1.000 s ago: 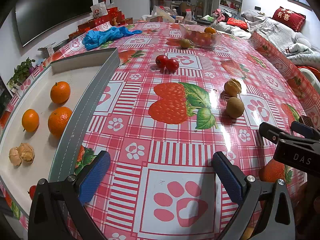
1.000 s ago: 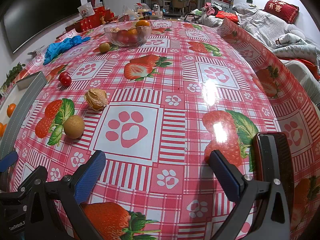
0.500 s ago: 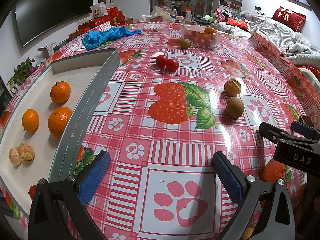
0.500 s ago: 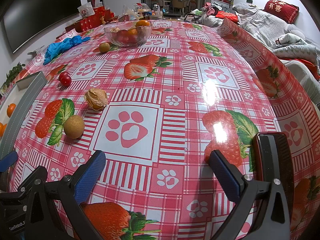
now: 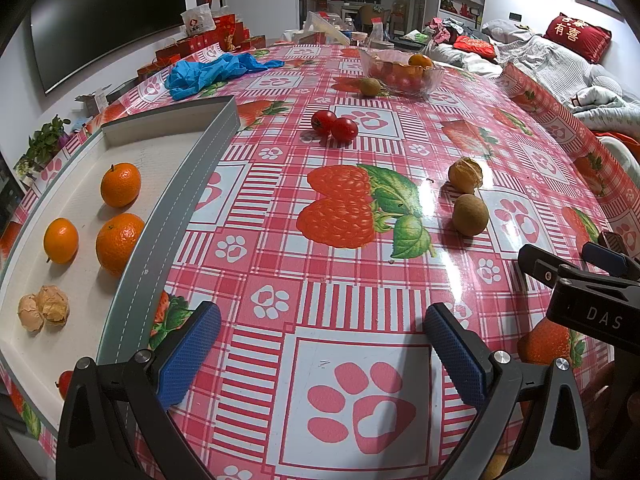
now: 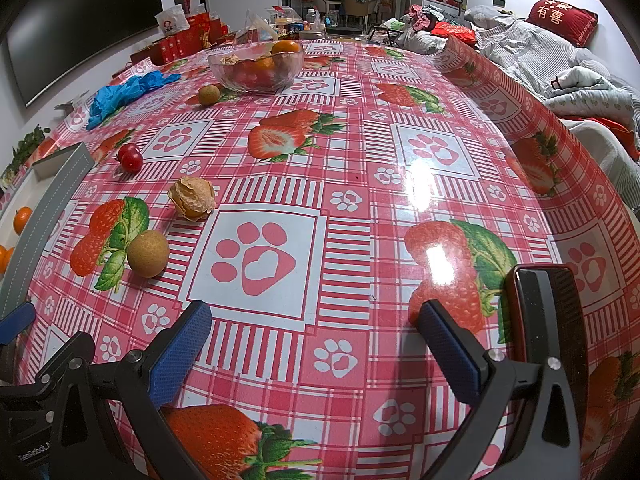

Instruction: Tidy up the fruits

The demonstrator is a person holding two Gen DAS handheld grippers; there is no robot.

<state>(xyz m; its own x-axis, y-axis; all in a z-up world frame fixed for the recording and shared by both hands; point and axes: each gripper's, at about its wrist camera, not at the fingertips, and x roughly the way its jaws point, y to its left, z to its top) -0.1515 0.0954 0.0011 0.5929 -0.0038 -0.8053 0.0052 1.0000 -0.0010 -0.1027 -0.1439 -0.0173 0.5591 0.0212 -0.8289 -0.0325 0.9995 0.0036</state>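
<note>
A grey-rimmed white tray at the left holds three oranges and two husked physalis. On the tablecloth lie two cherry tomatoes, a husked physalis and a brown round fruit; these also show in the right wrist view: tomatoes, physalis, brown fruit. A glass bowl of fruit stands at the far end, with another brown fruit beside it. My left gripper is open and empty. My right gripper is open and empty, and its body shows in the left wrist view.
A blue cloth lies at the far left of the table. A black phone-like object lies by my right gripper's right finger. Red boxes and clutter stand beyond the far edge. A sofa with bedding is at the right.
</note>
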